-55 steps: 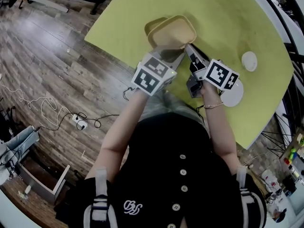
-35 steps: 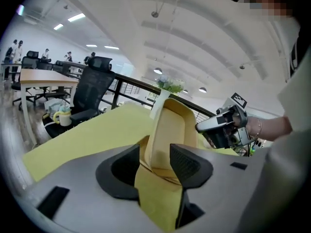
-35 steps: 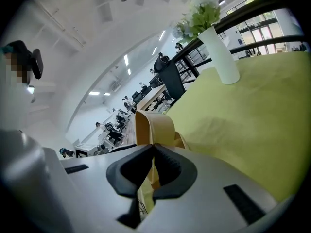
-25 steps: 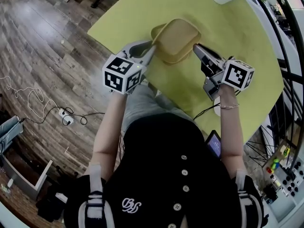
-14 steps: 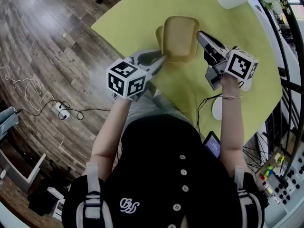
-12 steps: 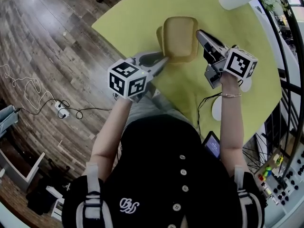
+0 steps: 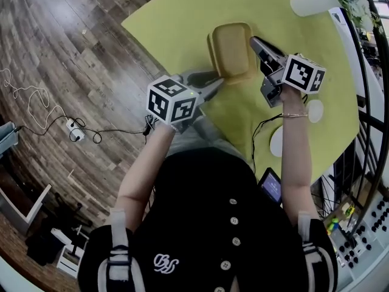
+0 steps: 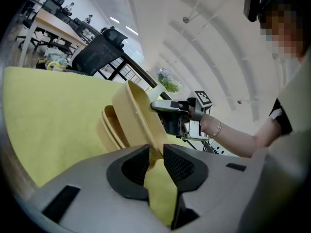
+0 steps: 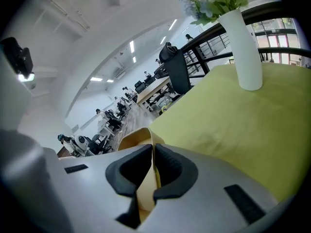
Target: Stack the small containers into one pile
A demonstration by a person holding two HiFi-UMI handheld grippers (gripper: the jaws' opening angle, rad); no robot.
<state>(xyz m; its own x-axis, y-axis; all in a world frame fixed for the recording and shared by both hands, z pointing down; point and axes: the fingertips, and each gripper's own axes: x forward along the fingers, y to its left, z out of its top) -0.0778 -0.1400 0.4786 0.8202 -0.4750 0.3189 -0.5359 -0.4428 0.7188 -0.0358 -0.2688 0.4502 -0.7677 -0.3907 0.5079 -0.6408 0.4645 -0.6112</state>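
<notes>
Nested containers [image 7: 231, 48] lay by the table's [image 7: 182, 14] near edge, long axis pointing away from it; left gripper [image 7: 217, 85] jaws had just been opening, rim loose between; right gripper [image 7: 253, 40] pinched the opposite rim, jaws easing apart.

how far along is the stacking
Done: the upper container looks nested in the lower container on the table, one pile. In hand: the left gripper has just been opening, rim loose between its jaws; the right gripper pinches the opposite rim, its jaws just easing open too. Left: release fully, withdraw both.
</notes>
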